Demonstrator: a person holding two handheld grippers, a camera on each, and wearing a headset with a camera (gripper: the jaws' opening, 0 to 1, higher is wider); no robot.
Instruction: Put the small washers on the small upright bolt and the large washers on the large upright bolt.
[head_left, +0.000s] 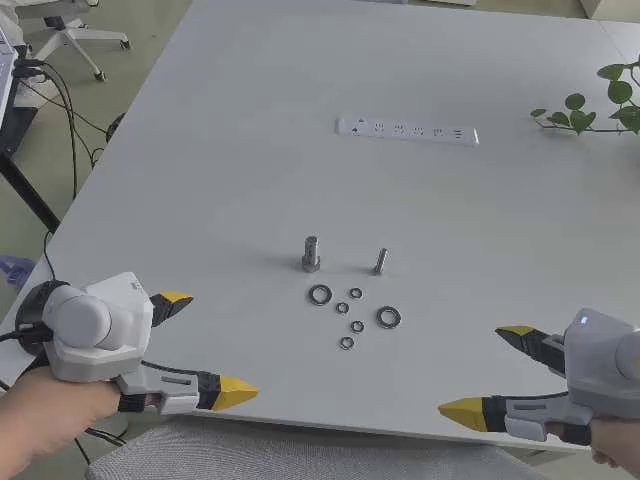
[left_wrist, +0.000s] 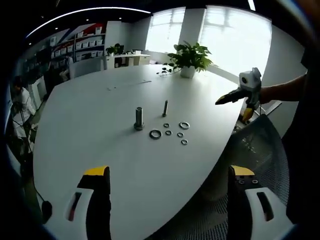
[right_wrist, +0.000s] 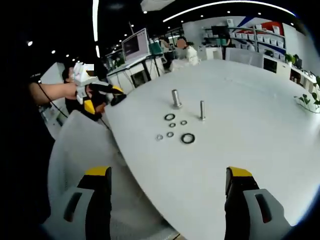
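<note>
left gripper: at near-left edge of bench, fingers spread wide, nothing between them, well apart from the parts
right gripper: at near-right edge, fingers spread wide too, empty
large bolt: upright on its head, mid-bench, shank bare
small bolt: upright, beside the large bolt on its right, not touching, shank bare
large washers: two, lying flat; one just in front of large bolt, the other in front of small bolt
small washers: four, flat, loose cluster between the two large ones; gaps between them look small
progress: judged not started, no washer on either bolt
risk, pick: washers are thin and flat on a smooth top; fingers likely slip over the rim or skate the washer away instead of lifting it
risk, neighbours: cluster is tight, so spread fingers coming down may catch two or scatter the rest
risk, bolts: both stand free on their heads; a sideways nudge while threading could tip one, the small bolt more easily
risk, mix-up: a large washer lies nearest the small bolt and would drop over it, wrong bolt
risk, release: letting go off-centre could bounce a washer toward the near edge
power strip, plant: far side, out of the way
</note>
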